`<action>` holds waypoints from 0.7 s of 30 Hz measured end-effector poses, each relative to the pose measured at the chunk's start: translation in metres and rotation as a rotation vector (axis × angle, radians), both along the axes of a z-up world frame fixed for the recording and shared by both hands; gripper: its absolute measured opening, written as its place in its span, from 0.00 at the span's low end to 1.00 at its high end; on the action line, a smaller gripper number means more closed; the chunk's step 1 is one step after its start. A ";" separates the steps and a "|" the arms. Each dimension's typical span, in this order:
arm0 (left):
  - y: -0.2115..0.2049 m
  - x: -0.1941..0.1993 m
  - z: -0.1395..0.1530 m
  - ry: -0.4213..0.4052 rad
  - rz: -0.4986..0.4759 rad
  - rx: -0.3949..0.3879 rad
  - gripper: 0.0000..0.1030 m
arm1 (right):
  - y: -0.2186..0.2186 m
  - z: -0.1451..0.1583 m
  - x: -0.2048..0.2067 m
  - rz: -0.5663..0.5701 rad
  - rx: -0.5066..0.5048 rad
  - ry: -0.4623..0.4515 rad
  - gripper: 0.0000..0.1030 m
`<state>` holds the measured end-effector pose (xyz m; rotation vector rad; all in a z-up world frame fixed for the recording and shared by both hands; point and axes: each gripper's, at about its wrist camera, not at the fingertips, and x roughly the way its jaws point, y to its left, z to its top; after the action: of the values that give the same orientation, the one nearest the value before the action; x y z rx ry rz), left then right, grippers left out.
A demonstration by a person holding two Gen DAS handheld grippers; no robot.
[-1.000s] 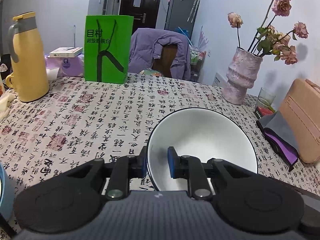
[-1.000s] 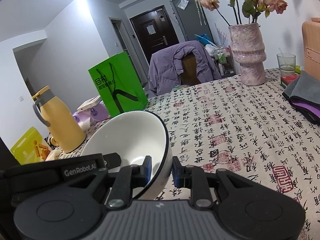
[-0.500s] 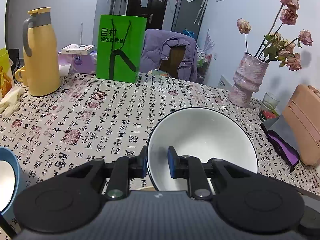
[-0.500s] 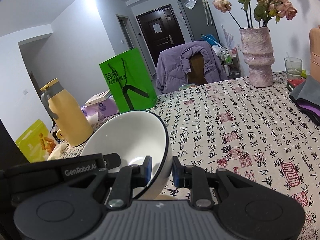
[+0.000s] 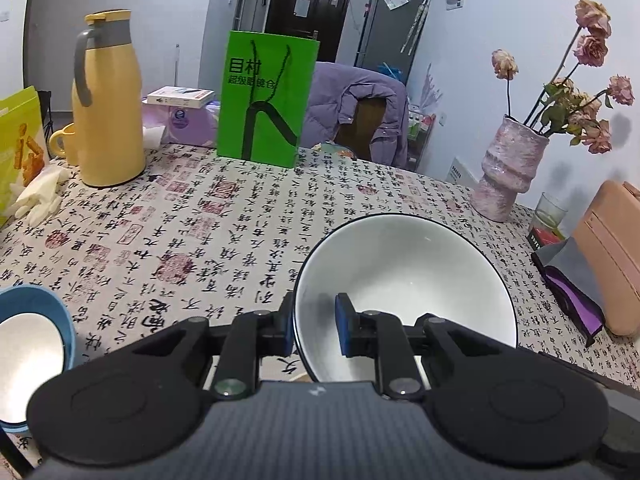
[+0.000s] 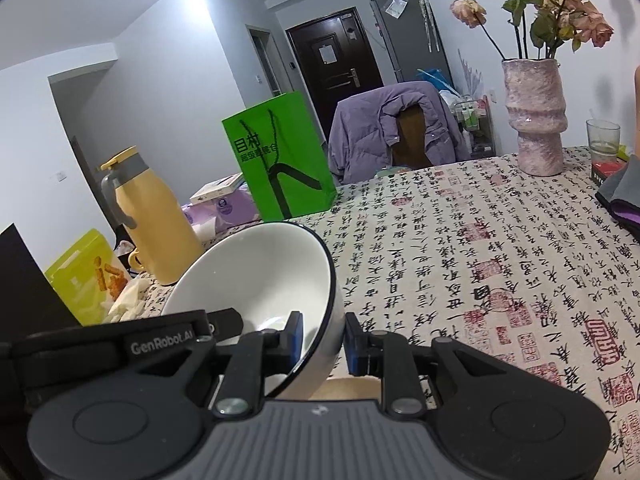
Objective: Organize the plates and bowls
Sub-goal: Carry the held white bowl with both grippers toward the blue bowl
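Left tool [image 5: 314, 328]: clenched on the near left rim of a white bowl [image 5: 408, 292], 1 pad outside the wall, 1 inside.
Right tool [image 6: 322, 338]: clenched on the right rim of the same white bowl [image 6: 264, 280].
White bowl: tilted, held above the table [image 5: 200, 232], near its front edge.
Blue bowl [image 5: 32, 356]: at the near left edge, white inside.
Far side: yellow jug [image 5: 106, 100] at the left, green bag [image 5: 264, 100] in the middle, pink vase [image 5: 508, 168] at the right.

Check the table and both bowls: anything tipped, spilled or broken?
Nothing spilled or broken. The white bowl is tilted, clamped at its rim by both tongs. A crumpled pale glove lies beside the yellow jug.
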<state>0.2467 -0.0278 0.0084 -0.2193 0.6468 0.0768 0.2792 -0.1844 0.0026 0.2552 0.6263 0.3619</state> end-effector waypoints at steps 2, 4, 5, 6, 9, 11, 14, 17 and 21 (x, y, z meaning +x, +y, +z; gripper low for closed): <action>0.004 -0.004 0.001 -0.006 0.004 -0.001 0.19 | 0.004 0.001 -0.003 0.006 -0.001 -0.004 0.21; 0.009 -0.007 0.001 -0.007 0.011 -0.002 0.19 | 0.009 0.001 -0.006 0.011 -0.001 -0.002 0.21; 0.012 -0.009 0.001 -0.005 0.015 -0.005 0.19 | 0.012 0.001 -0.007 0.014 -0.003 -0.001 0.21; 0.014 -0.010 0.001 -0.006 0.016 -0.007 0.19 | 0.014 0.002 -0.008 0.017 -0.005 -0.003 0.21; 0.022 -0.017 0.001 -0.013 0.025 -0.005 0.19 | 0.022 0.003 -0.012 0.028 -0.008 -0.006 0.21; 0.027 -0.020 0.002 -0.017 0.032 -0.008 0.19 | 0.027 0.004 -0.015 0.035 -0.006 -0.009 0.21; 0.033 -0.025 0.004 -0.020 0.042 -0.007 0.19 | 0.034 0.005 -0.018 0.041 -0.005 -0.012 0.21; 0.039 -0.029 0.004 -0.022 0.049 -0.005 0.19 | 0.041 0.006 -0.022 0.049 -0.005 -0.012 0.21; 0.047 -0.035 0.004 -0.027 0.058 -0.007 0.19 | 0.049 0.007 -0.026 0.058 -0.006 -0.014 0.21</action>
<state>0.2119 0.0189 0.0128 -0.2458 0.6141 0.1275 0.2536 -0.1357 0.0092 0.2289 0.6221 0.4168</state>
